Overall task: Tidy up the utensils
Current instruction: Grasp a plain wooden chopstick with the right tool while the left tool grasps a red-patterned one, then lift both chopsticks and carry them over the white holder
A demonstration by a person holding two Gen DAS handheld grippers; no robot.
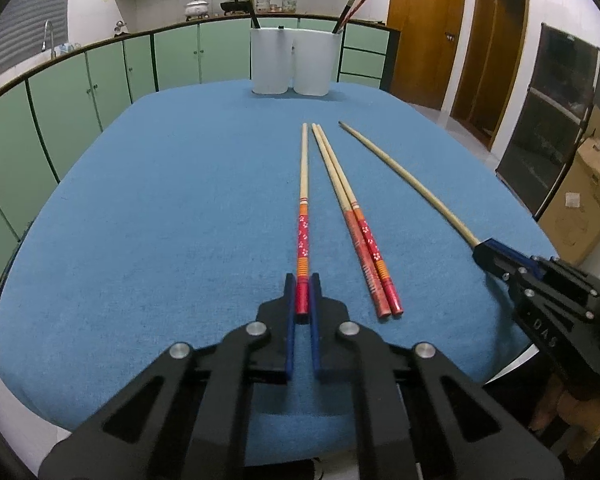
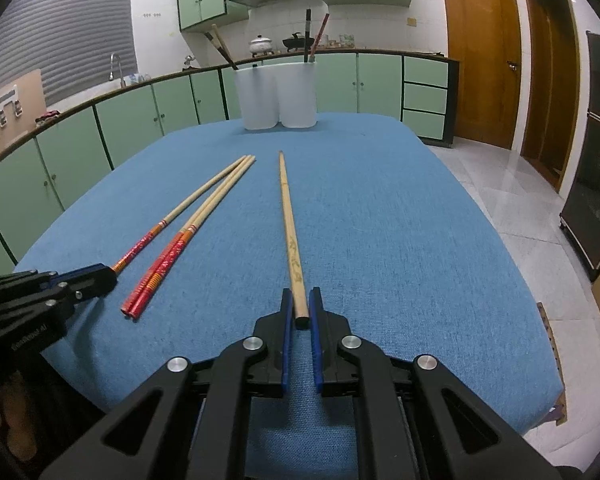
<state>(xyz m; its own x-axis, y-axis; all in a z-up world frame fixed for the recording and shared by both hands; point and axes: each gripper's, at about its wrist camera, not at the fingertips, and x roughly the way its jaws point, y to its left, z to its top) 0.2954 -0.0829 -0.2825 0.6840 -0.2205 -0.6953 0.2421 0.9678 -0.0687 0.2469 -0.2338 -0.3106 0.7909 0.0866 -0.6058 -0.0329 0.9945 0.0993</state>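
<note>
My left gripper (image 1: 302, 286) is shut on the red end of a red-handled chopstick (image 1: 303, 216) that lies on the blue table (image 1: 160, 208). Two more red-handled chopsticks (image 1: 358, 232) lie side by side just to its right. My right gripper (image 2: 301, 300) is shut on the near end of a plain bamboo chopstick (image 2: 290, 232), also lying on the table. Two white holders (image 1: 292, 60) stand together at the far edge, each with several chopsticks in it; they also show in the right wrist view (image 2: 278, 94).
Green kitchen cabinets (image 1: 100, 80) run behind and left of the table. Wooden doors (image 2: 480, 60) and tiled floor lie to the right. A cardboard box (image 1: 580, 208) and a dark cabinet (image 1: 552, 120) stand at the right.
</note>
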